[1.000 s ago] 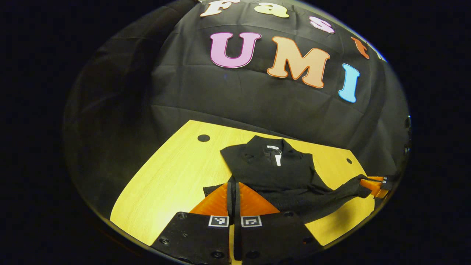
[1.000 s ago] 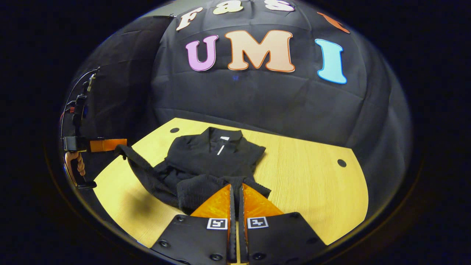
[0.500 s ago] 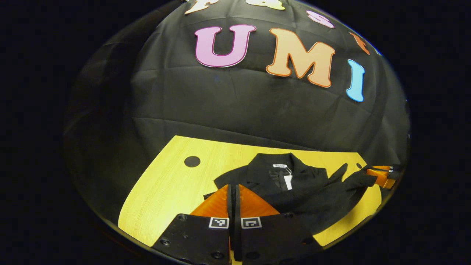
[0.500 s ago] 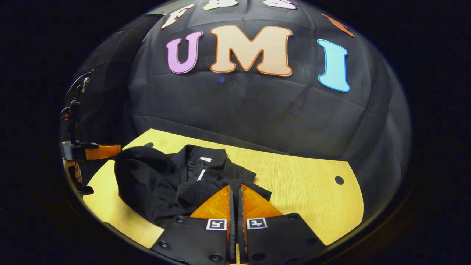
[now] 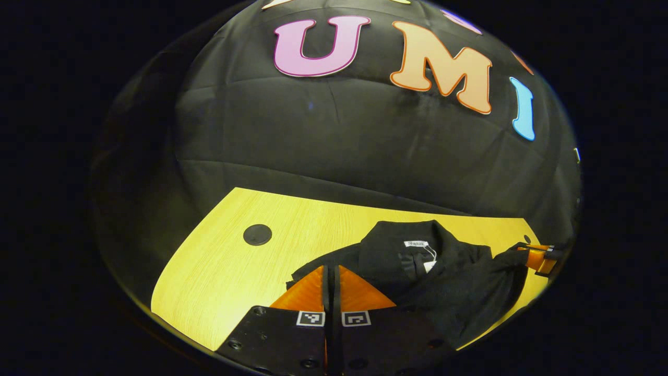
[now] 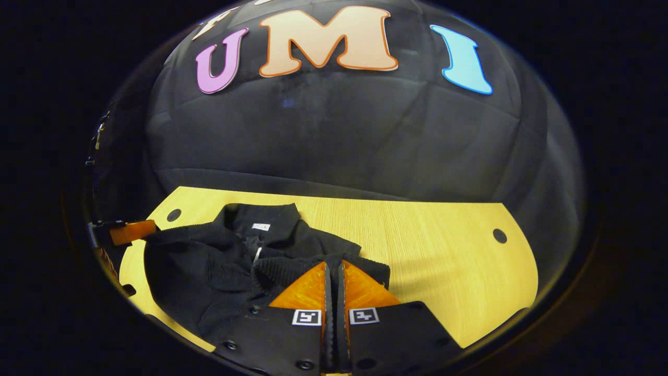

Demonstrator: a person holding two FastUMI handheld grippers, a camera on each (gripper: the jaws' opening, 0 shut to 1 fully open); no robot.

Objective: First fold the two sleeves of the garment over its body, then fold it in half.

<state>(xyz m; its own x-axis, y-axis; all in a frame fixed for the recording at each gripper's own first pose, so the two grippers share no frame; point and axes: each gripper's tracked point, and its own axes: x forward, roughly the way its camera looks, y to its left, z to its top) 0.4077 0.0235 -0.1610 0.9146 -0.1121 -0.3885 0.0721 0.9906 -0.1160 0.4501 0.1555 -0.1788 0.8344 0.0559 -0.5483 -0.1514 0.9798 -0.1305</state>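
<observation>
A black knitted garment [image 5: 443, 282] lies on the yellow table [image 5: 219, 271], its collar with a white label [image 5: 416, 244] toward the wall. In the left gripper view my left gripper [image 5: 331, 267] is shut on the garment's near edge, with black cloth pinched between its fingers. My right gripper [image 5: 537, 257] shows at the far right, gripping the same edge. In the right gripper view the right gripper [image 6: 332, 265] is shut on the ribbed edge of the garment [image 6: 209, 261]. The left gripper [image 6: 130, 231] holds the cloth at the far left. The lifted edge hangs over the body, near the collar [image 6: 260, 226].
The table top [image 6: 443, 250] has round black holes [image 5: 257, 235] [image 6: 499, 236] near its back corners. The black cloth wall [image 6: 339, 136] rises right behind the table. Bare wood lies to the right of the garment in the right gripper view.
Both grippers have carried the garment's near edge forward toward the collar and lower. The stretched cloth between them now lies bunched over the body. The wall looms closer.
</observation>
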